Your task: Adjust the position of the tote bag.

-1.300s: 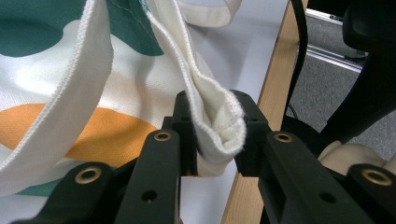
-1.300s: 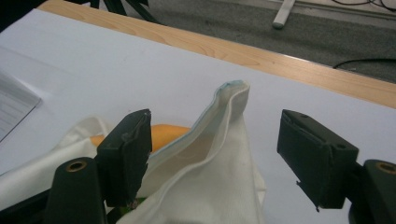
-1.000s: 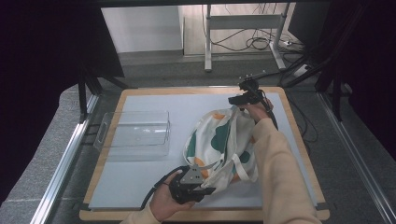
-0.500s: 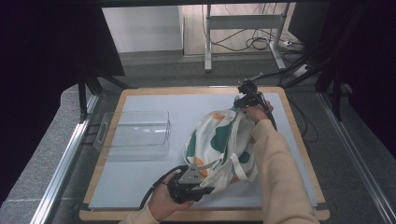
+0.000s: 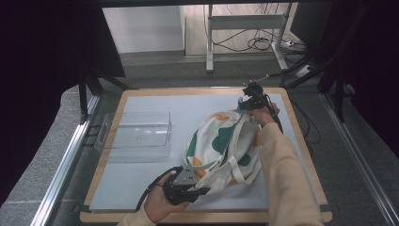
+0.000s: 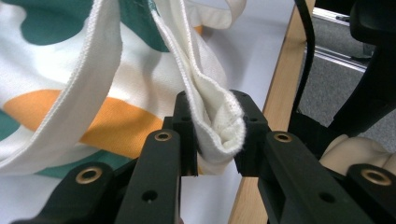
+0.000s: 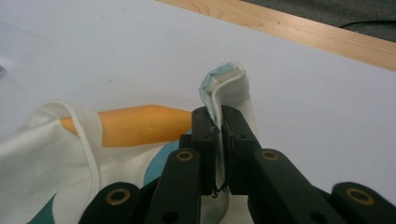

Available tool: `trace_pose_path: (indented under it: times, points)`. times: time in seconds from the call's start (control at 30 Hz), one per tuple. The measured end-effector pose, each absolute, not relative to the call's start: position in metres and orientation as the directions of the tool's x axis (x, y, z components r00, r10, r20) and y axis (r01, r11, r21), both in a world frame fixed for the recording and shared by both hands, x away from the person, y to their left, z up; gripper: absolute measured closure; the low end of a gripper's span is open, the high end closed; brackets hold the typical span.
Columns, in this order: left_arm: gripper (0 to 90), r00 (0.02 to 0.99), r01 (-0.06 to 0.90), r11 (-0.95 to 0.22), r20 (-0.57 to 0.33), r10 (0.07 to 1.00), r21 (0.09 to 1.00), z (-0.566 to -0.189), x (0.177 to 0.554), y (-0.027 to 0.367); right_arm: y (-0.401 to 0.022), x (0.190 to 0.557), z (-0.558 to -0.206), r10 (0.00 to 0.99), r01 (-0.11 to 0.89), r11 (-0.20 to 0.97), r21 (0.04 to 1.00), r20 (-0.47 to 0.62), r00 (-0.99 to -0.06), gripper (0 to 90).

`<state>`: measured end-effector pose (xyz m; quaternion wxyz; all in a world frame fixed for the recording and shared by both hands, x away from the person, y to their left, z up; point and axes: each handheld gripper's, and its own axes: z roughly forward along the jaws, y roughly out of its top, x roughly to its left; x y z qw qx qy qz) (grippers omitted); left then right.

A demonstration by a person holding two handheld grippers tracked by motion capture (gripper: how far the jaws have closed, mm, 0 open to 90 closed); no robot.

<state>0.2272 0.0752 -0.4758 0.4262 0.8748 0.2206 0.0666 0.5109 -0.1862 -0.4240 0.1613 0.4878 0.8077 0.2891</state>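
The table, a white mat in a wooden frame, lies whole in the high view; each gripper view catches a patch of mat and a strip of wood. On the mat's right half lies the bag, cream cloth with green and orange blobs, stretched between the two grippers. The high view gives its full outline and its looping straps; close up it breaks into folds and hems. Well to its left stands a clear bin, seen from above alone.

The left gripper sits at the bag's near end, and a hand covers most of it from above. The left gripper view settles its state: the jaws are clamped on a thick bunched fold of cloth.

The right gripper is at the bag's far corner, small and dark from above, its jaws hard to make out there. In the right gripper view they have just been closing and now pinch a thin doubled edge that sticks up above them. The sleeve hides the bag's right side.
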Motion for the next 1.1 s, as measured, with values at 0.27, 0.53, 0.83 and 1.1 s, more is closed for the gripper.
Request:
trace_pose_path:
  times: [0.27, 0.53, 0.83, 1.1]
  points:
    - [75.5, 0.883, 0.338, -0.535, -0.064, 0.464, 0.775, -0.475, 0.227, 0.087, -0.201, 0.496, -0.416, 0.882, 0.686, 0.342, 0.642, 0.033, -0.470, 84.4]
    - [76.0, 0.869, 0.345, -0.531, -0.050, 0.492, 0.774, -0.473, 0.230, 0.106, -0.218, 0.479, -0.412, 0.883, 0.681, 0.318, 0.660, 0.056, -0.466, 84.4]
    - [76.3, 0.845, 0.362, -0.515, -0.040, 0.534, 0.777, -0.471, 0.234, 0.124, -0.242, 0.446, -0.405, 0.877, 0.654, 0.296, 0.697, 0.073, -0.474, 84.5]
    - [76.6, 0.832, 0.368, -0.506, -0.034, 0.554, 0.780, -0.470, 0.236, 0.133, -0.254, 0.420, -0.400, 0.887, 0.656, 0.250, 0.712, 0.103, -0.449, 84.5]
